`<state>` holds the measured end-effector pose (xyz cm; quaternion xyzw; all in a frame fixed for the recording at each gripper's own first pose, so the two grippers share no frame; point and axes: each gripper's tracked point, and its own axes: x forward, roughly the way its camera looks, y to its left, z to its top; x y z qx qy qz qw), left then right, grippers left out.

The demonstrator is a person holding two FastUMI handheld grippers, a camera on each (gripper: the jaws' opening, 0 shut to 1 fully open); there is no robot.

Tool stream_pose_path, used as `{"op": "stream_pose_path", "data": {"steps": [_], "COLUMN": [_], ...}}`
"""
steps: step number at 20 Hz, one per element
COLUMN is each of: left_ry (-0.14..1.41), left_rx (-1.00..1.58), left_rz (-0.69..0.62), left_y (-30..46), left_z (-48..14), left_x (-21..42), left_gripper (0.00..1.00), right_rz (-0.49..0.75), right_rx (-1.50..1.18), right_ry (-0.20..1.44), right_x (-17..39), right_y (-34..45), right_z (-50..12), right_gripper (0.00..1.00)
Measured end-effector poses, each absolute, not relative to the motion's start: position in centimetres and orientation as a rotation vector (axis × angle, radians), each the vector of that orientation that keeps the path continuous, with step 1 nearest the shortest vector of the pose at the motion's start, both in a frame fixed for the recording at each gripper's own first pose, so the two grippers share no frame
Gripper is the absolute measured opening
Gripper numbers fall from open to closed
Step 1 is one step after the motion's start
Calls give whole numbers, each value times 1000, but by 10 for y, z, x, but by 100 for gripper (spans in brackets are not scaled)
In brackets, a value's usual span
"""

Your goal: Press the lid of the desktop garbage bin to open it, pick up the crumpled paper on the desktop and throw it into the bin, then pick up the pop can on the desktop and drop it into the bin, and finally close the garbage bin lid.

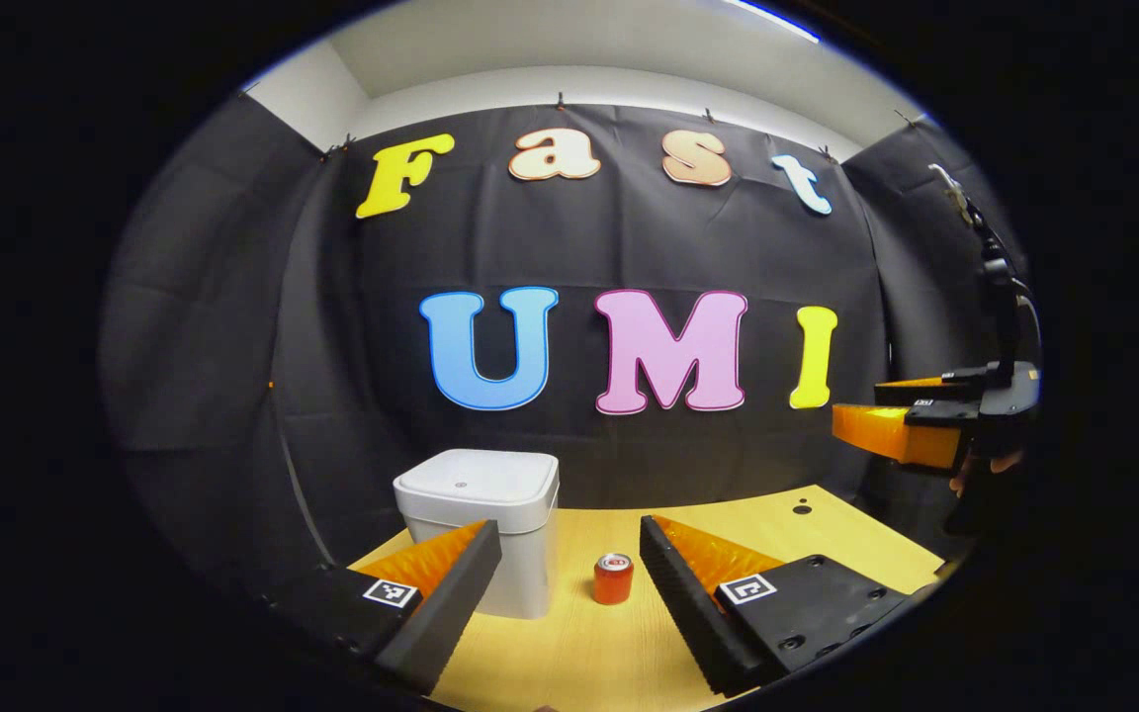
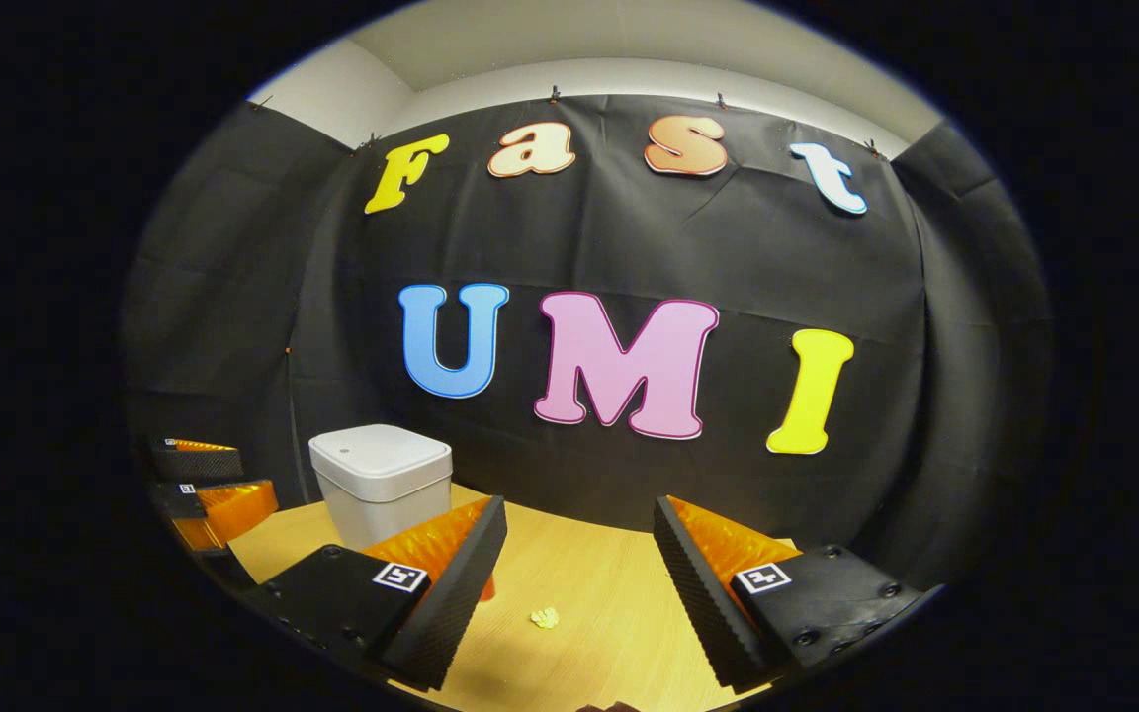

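Left gripper view: the left gripper [image 1: 569, 554] hangs above the pale wooden worktop [image 1: 589, 663], jaws spread wide, holding nothing. Between its fingers, farther off, stands a small red pop can [image 1: 613, 578], upright. Just left of the can sits the white square desktop garbage bin [image 1: 481, 524], lid down. The right gripper [image 1: 861, 410] shows at the right edge, raised well above the worktop, a hand partly visible beneath it.

Right gripper view: right gripper jaws also stand wide and empty. A small pale yellow crumpled paper [image 2: 545, 618] lies on the worktop between its fingers. The bin stands at far left with closed lid; the left gripper sits beside it at the left edge.
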<state>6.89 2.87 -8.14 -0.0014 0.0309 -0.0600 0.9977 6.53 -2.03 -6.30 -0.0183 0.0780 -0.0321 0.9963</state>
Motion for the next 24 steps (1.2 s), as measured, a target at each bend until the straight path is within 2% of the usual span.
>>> {"op": "stream_pose_path", "data": {"steps": [5,6,7,8,10,12,16,24], "left_ry": [30,45,47,47,74,116,270,445], "left_rx": [11,-6,-21,-33,-25,-40,-15,-9], "left_rz": [-176,-163,-122,-96,-105,-177,-193,-249], "left_y": [13,19,35,49,70,80,125,136], "left_z": [-64,-63,-59,-54,-50,-48,-77,-144], "left_x": [122,137,153,169,200,223,271,313], "left_gripper": [94,86,72,42,8,6,5,6], "right_rz": [-2,12,21,22,3,-31,-155,-200], "right_rx": [-43,-44,-49,-61,-70,-66,-82,-102], "right_ry": [139,132,116,95,93,83,53,121], "right_x": [98,101,104,106,105,101,88,81], "right_y": [-26,-27,-30,-35,-45,-52,-66,-52], "right_z": [-70,-68,-63,-58,-54,-47,-35,-54], "right_gripper": [97,97,97,97,97,97,96,96]}}
